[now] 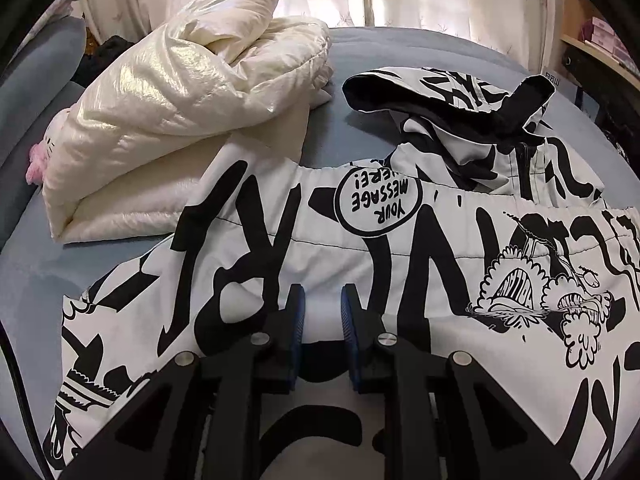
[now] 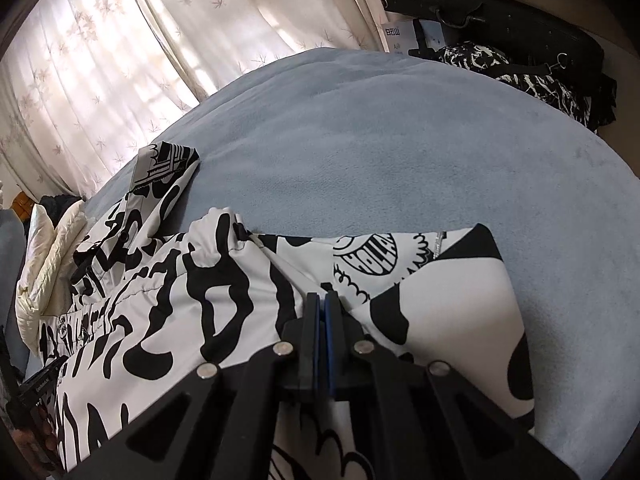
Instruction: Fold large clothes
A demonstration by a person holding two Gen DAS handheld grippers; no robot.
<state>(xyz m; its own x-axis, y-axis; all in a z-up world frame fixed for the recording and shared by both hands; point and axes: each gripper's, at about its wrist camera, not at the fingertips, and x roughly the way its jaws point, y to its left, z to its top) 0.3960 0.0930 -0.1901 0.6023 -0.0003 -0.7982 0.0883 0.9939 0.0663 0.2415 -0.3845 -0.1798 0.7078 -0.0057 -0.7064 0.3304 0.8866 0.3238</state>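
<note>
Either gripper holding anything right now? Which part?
Left gripper pinches a raised fold of the printed jacket. Right gripper is shut; whether it grips fabric cannot be told.

Each gripper [image 1: 322, 308] [image 2: 322, 300] is black, with blue ribbed pads and silver round screws.

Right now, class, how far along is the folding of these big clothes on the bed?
Done: the cream puffer jacket lies folded on the blue bed cover. In hand: the black-and-white printed jacket; the left gripper pinches a ridge of its fabric, while the right gripper is shut at a crease. Left: it lies spread out, its hood rumpled, so most folds remain.
</note>
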